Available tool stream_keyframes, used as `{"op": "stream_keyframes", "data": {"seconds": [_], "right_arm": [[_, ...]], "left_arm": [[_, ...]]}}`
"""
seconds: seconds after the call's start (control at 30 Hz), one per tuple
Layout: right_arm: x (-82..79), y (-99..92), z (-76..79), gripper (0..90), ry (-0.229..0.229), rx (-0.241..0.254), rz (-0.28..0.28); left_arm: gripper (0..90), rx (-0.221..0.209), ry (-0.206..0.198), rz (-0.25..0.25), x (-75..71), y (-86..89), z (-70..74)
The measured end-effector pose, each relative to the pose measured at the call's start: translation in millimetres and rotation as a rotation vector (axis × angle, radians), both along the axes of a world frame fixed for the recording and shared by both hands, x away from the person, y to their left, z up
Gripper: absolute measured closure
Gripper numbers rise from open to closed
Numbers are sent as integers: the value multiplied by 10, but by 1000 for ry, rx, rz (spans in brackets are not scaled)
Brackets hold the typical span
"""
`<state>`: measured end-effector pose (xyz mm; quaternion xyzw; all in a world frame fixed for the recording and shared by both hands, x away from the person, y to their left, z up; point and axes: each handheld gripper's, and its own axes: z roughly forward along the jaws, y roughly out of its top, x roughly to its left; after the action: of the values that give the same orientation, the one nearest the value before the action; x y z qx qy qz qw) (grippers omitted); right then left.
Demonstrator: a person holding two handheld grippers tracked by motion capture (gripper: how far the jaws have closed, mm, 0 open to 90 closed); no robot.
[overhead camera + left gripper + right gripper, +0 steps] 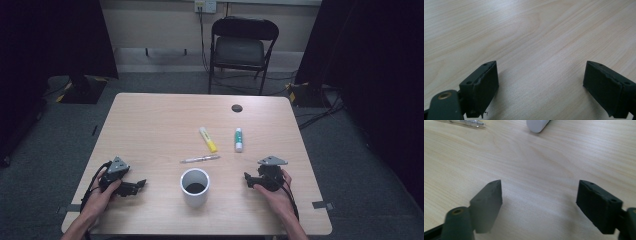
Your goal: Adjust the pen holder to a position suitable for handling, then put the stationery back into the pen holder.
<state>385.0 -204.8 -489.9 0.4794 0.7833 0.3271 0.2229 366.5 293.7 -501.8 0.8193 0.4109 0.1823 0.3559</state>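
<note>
A white cup (195, 188) stands upright near the table's front middle, dark inside. Behind it lie a clear pen (200, 159), a yellow highlighter (208, 139) and a green-and-white marker (239, 139). My left gripper (139, 186) rests on the table left of the cup, held by a hand, its jaws pointing right. In the left gripper view that gripper (541, 65) is open over bare wood. My right gripper (248, 179) sits right of the cup. Its own view shows the right gripper (540, 183) open and empty, with the pen's tip (466, 122) and the marker's white end (537, 125) beyond.
The light wooden table (150, 120) has a small dark round hole (237, 108) near its back edge. A black folding chair (240, 47) stands behind the table, with dark curtains on both sides and cables on the grey floor.
</note>
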Motion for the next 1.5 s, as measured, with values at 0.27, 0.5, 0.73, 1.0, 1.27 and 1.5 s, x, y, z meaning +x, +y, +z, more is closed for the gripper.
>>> {"op": "stream_keyframes", "data": {"seconds": [0.27, 0.5, 0.73, 1.0, 1.27, 1.5], "right_arm": [[225, 30, 247, 356, -55, 62, 3], [604, 132, 331, 442, -37, 100, -2], [835, 231, 286, 469, -30, 49, 8], [907, 352, 191, 491, -46, 41, 3], [994, 395, 135, 495, -20, 50, 15], [1059, 403, 87, 504, -11, 52, -15]], "left_arm": [[115, -11, 4, -4, 5, -4, -4], [91, -4, 9, -8, 7, -15, -7], [46, -3, 19, -21, 13, -32, -11], [0, 7, 27, -37, 44, -49, -16], [0, 8, 33, -54, 72, -50, -15], [0, 9, 29, -54, 73, -50, -15]]}}
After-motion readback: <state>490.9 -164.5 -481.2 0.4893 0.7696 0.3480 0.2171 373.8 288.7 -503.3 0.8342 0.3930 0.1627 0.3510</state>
